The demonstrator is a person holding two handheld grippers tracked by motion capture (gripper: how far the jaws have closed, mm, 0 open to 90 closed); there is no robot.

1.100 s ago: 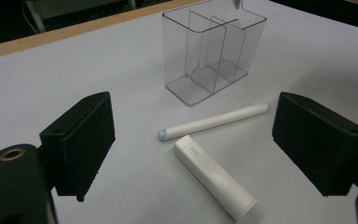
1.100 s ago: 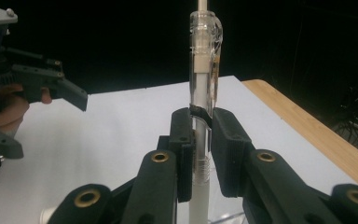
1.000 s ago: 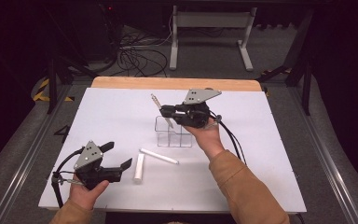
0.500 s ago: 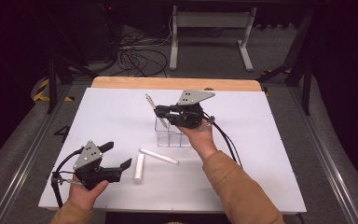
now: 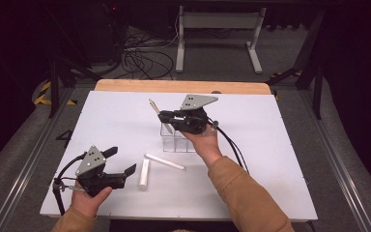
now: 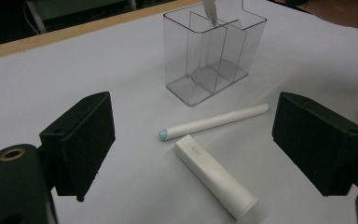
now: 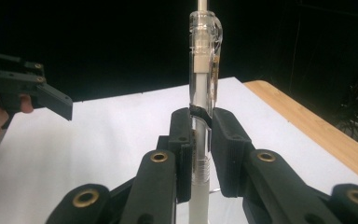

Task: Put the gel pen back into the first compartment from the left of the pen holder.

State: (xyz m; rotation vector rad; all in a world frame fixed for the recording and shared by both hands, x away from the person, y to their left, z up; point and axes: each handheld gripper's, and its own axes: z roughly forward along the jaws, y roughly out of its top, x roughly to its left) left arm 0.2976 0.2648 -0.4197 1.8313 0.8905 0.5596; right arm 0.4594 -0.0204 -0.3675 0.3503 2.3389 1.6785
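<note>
Above the clear organizer (image 5: pixel 176 140), right tongs (image 5: pixel 163 116) clamp the pen (image 7: pixel 204 93), tip entering a compartment: insertion step. Next requires lowering, then release. Left tongs (image 5: pixel 121 162) stand released over the counter (image 5: pixel 270 159).

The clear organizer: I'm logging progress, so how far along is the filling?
Nothing looks finished: the clear organizer holds no settled item. In hand: the right claw is shut on a clear pen, its tip entering a compartment. Left: a white marker and white tube lie before the open left claw.
</note>
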